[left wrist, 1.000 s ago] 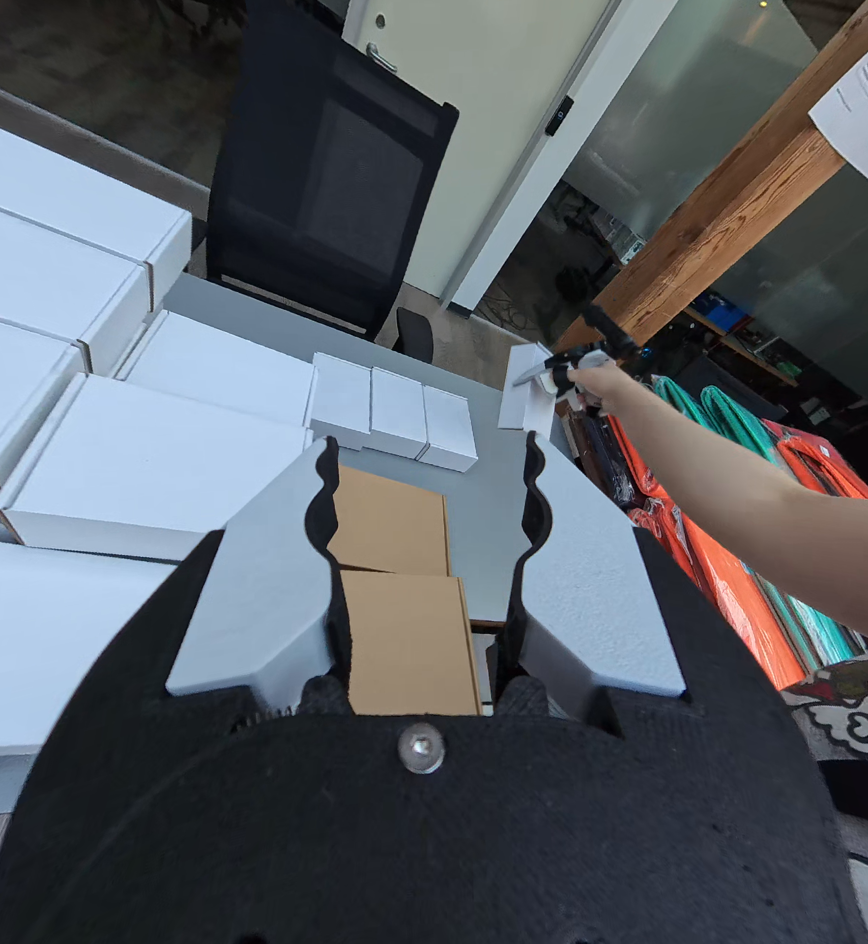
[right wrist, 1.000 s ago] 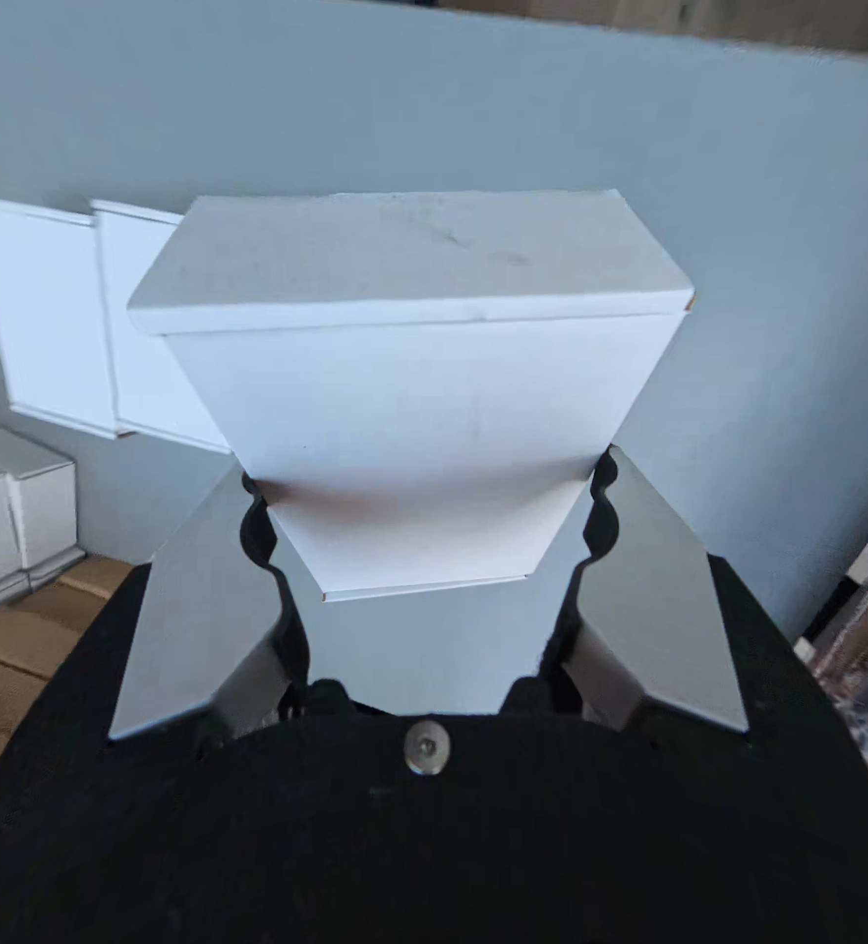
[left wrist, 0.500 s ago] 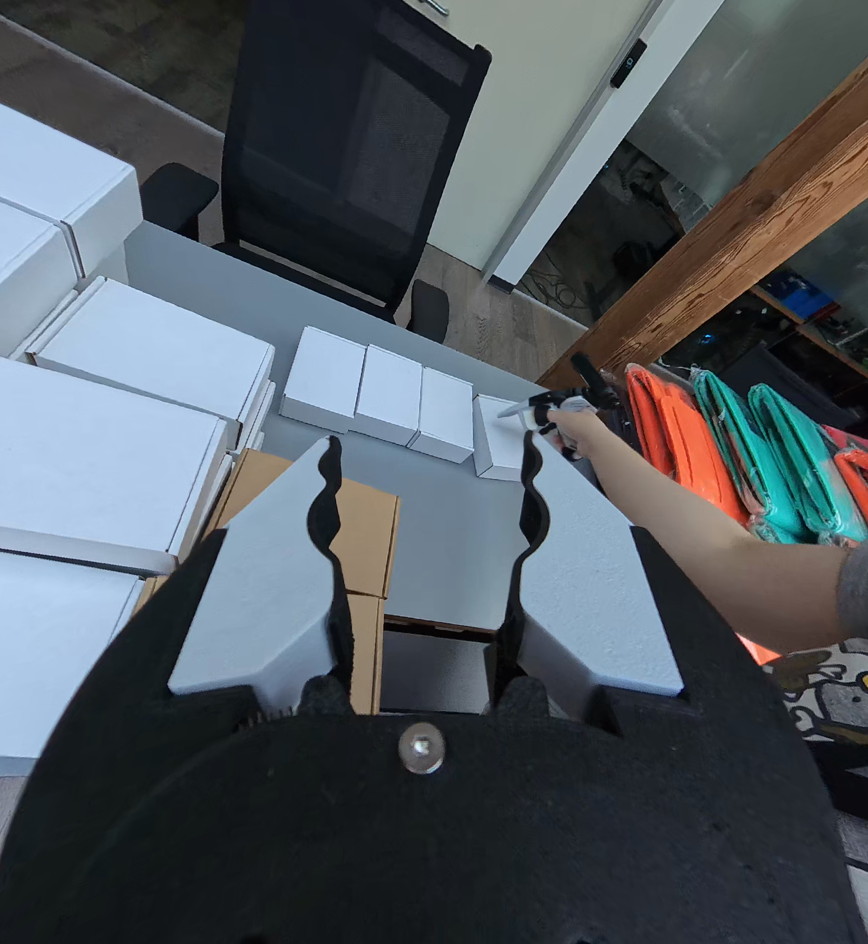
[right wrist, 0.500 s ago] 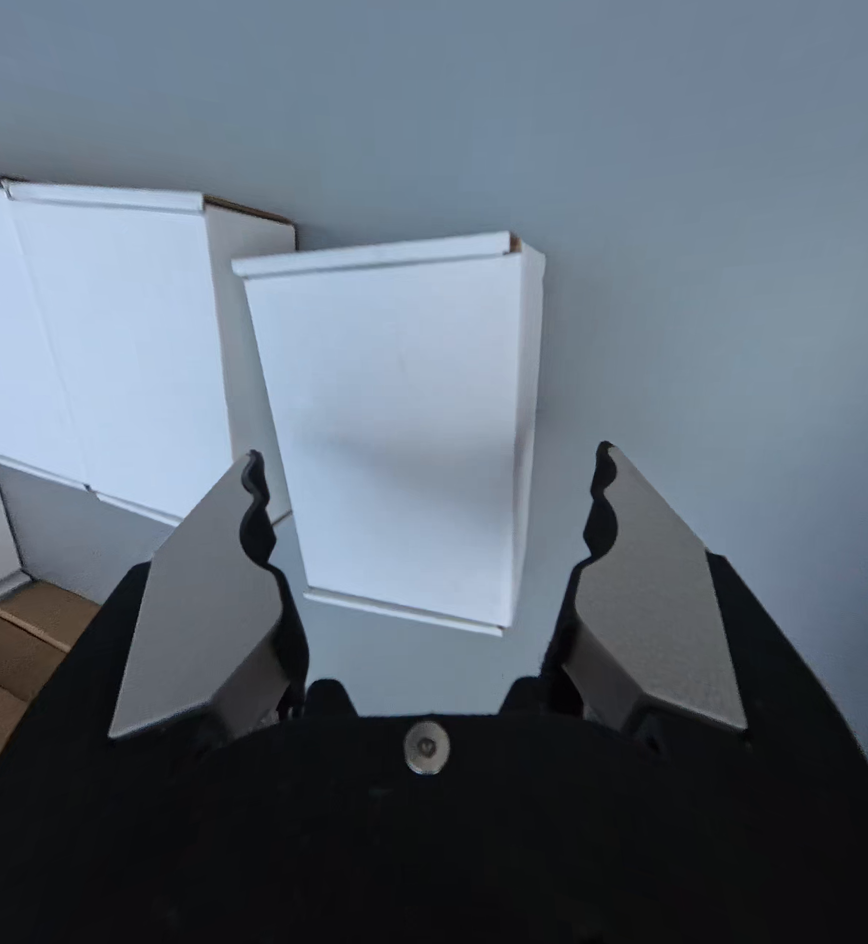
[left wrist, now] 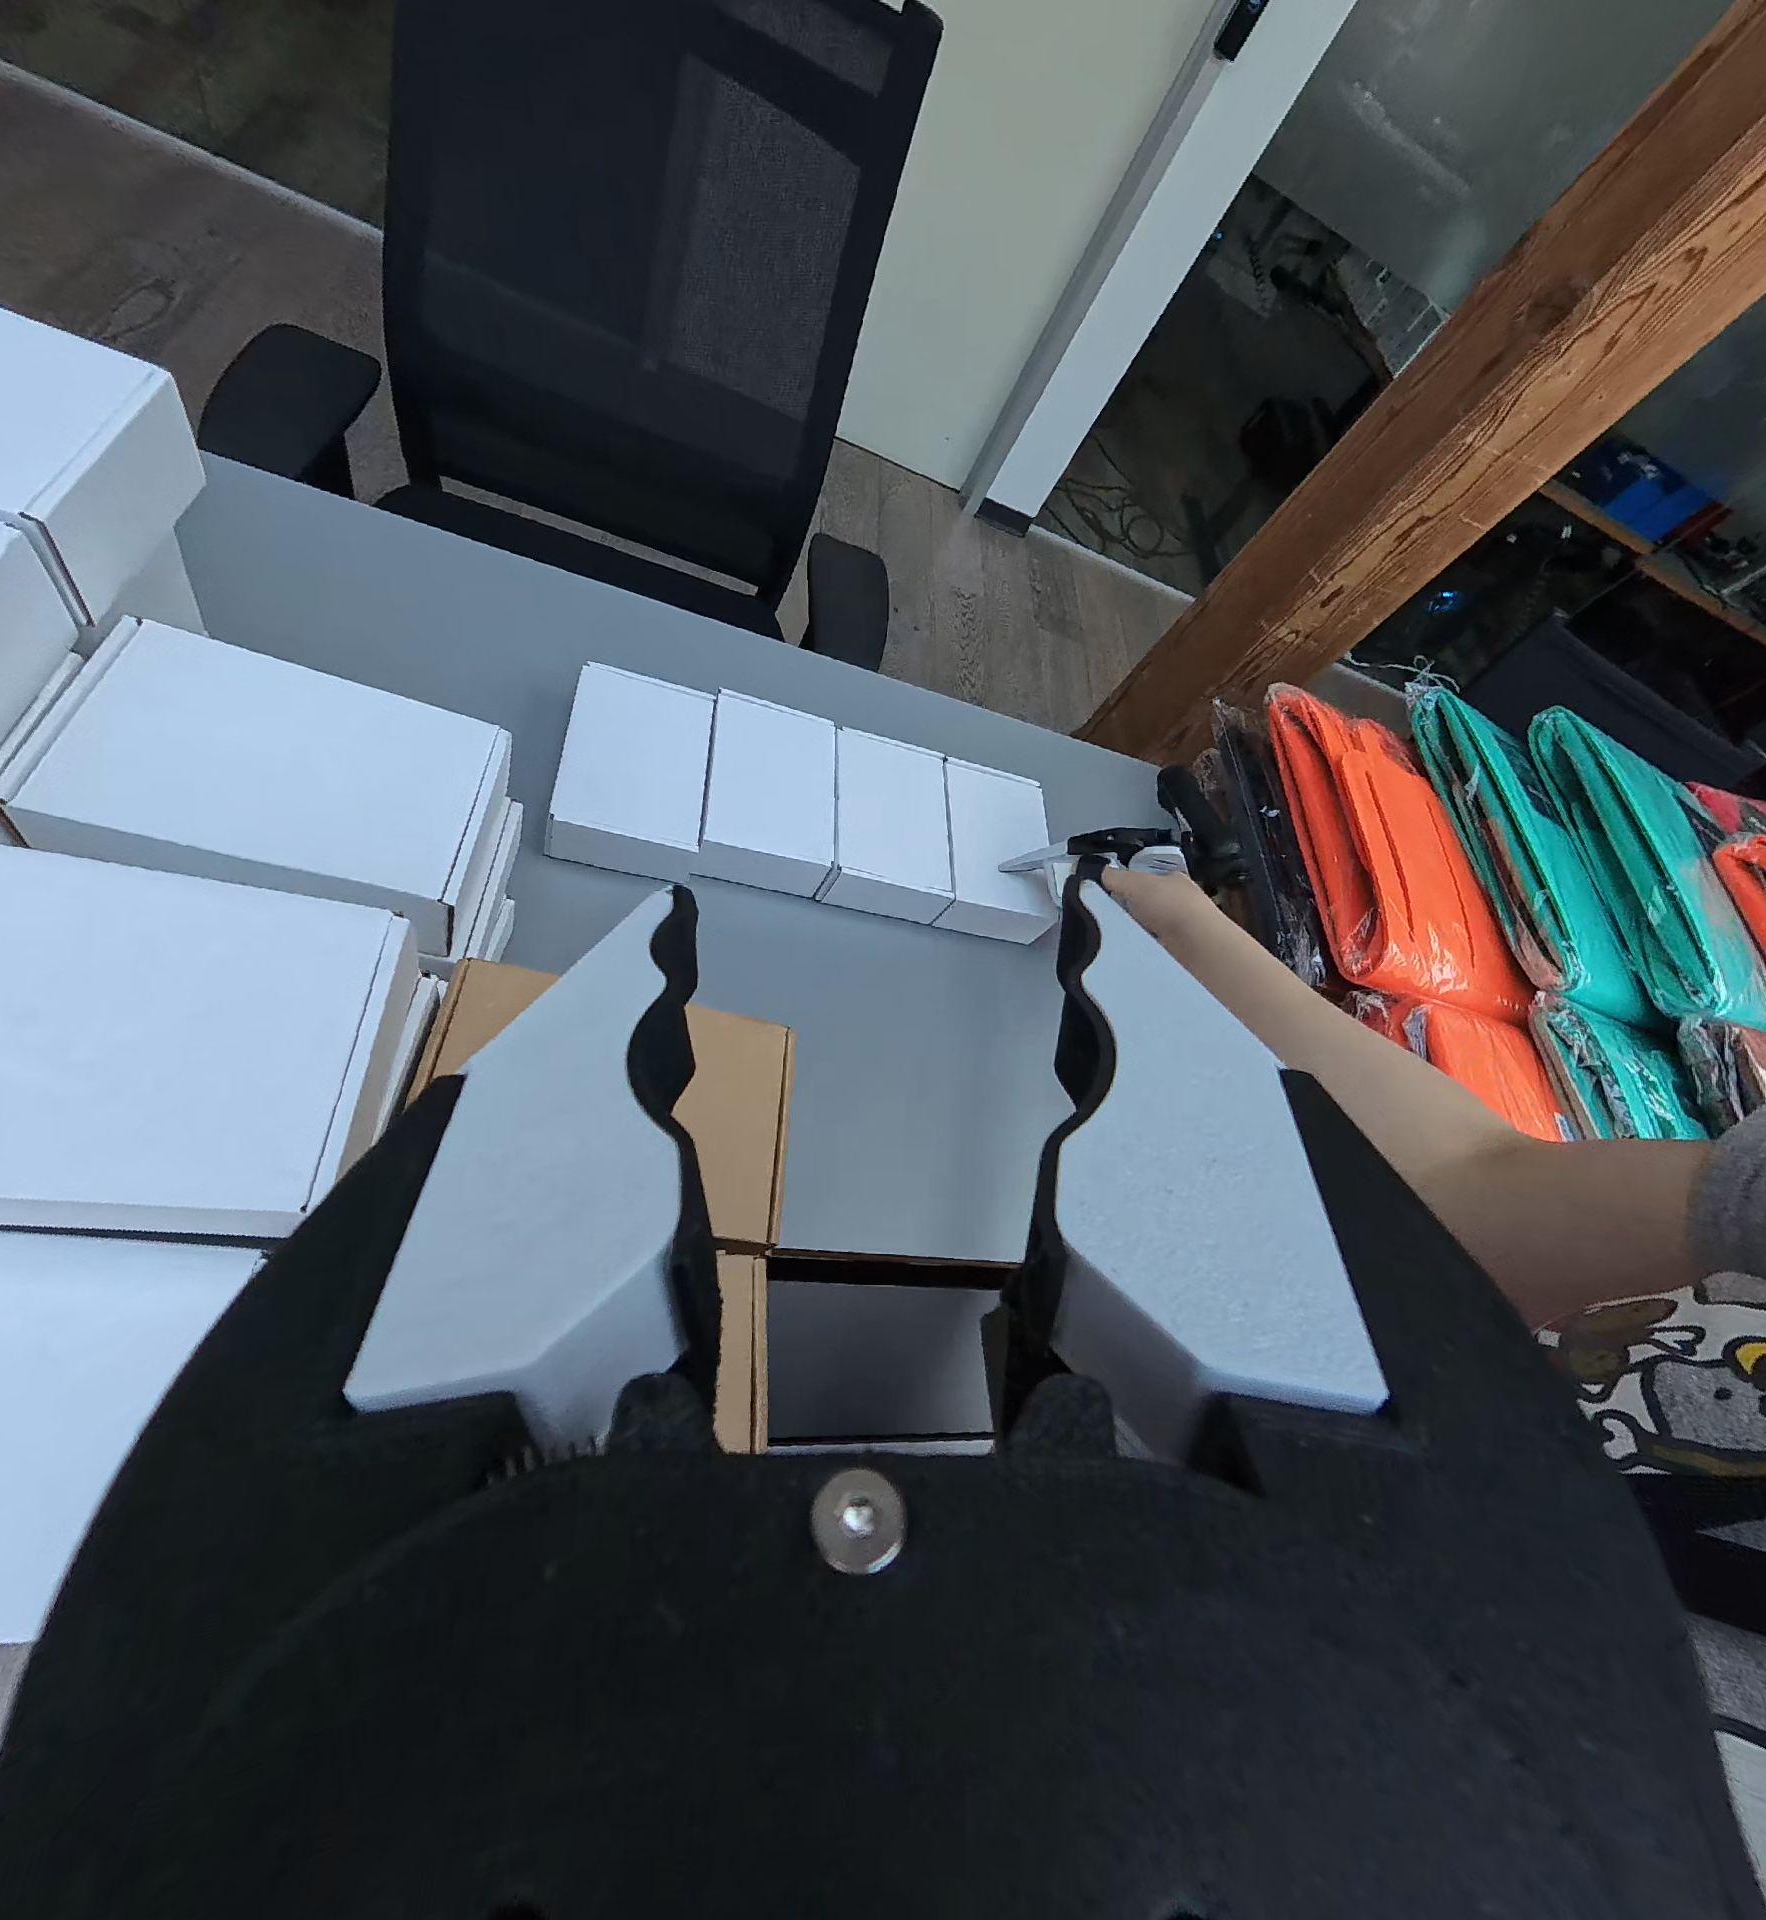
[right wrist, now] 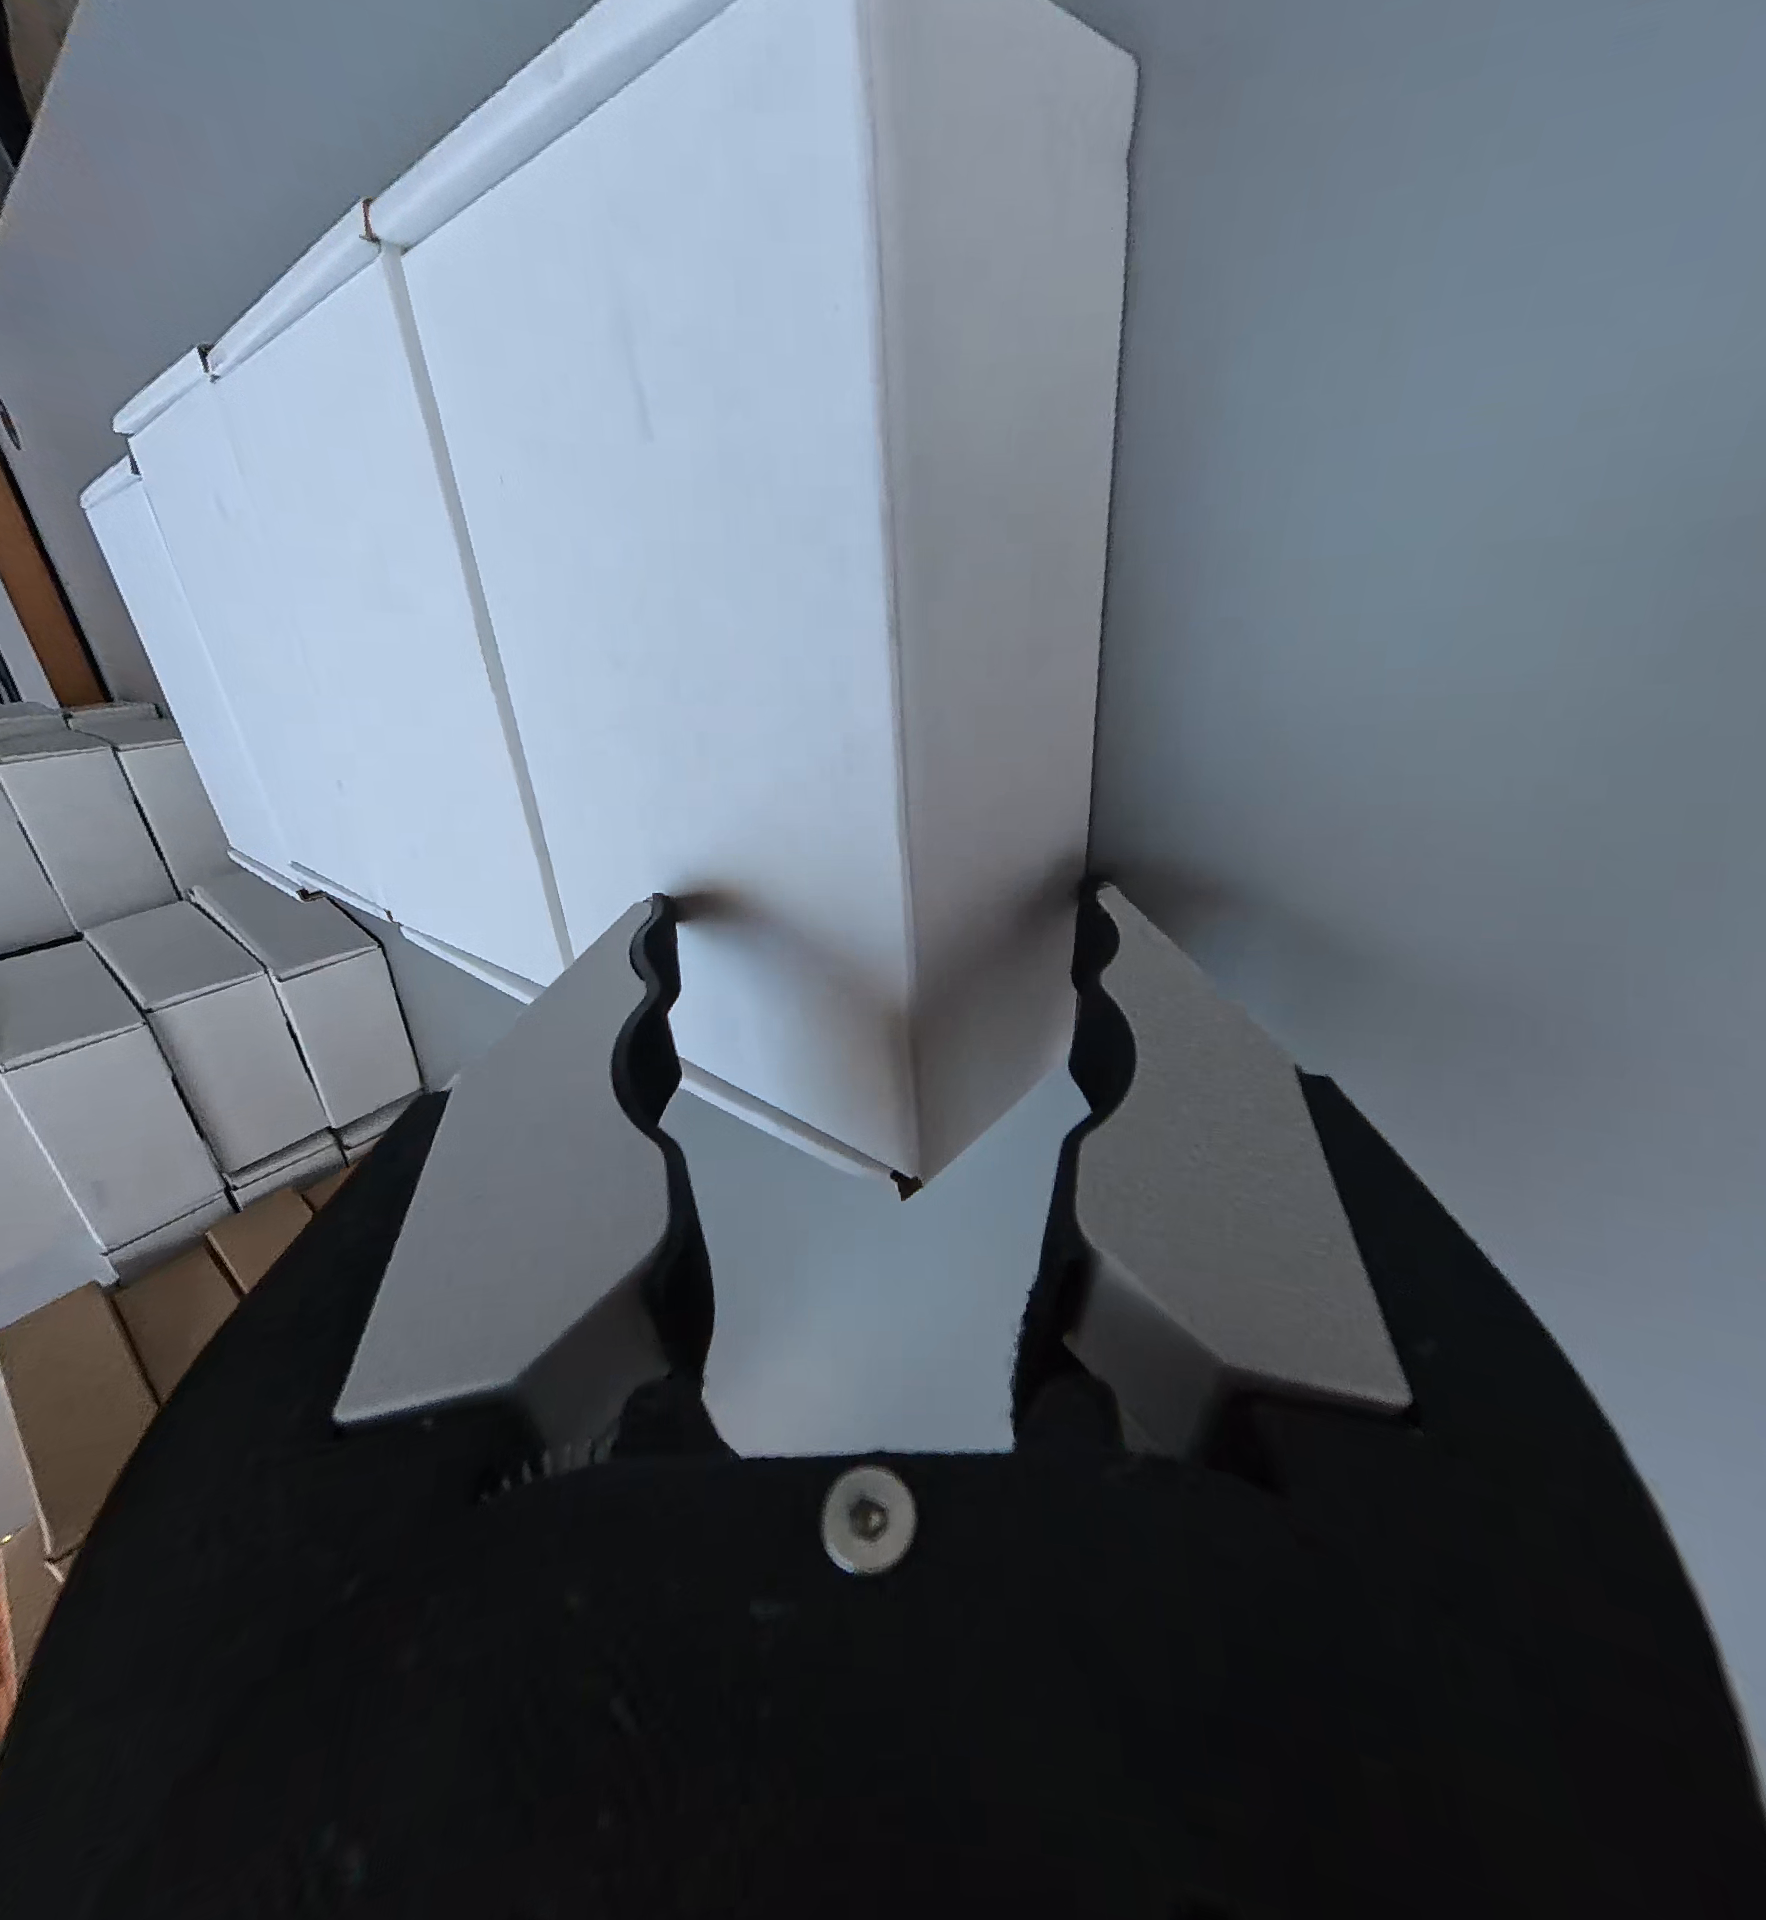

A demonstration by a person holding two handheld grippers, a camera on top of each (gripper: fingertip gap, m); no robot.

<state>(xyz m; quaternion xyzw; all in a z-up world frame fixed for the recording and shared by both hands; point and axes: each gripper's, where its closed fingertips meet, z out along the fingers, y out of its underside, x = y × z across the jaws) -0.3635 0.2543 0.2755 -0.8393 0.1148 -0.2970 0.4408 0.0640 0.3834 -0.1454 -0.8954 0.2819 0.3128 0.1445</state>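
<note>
Hovering: the left gripper (left wrist: pixel 874 1049) hangs above the grey table (left wrist: pixel 889 1101), jaws apart and empty, over flat brown cardboard boxes (left wrist: pixel 744 1081).
Right gripper: the right gripper (right wrist: pixel 874 997) has its jaws spread around the near corner of a small white cardboard box (right wrist: pixel 713 582); whether the tips touch it, I cannot tell.
Placement: that box sits last in a tight row of four small white boxes (left wrist: pixel 796 800) on the table, sides flush.
Look: plain, closed, matte white, crisp folded edges, a brown core showing at the corner.
Around: bigger white boxes (left wrist: pixel 235 748) stacked left, black mesh chair (left wrist: pixel 640 281) behind, orange and teal packets (left wrist: pixel 1544 883) right.
</note>
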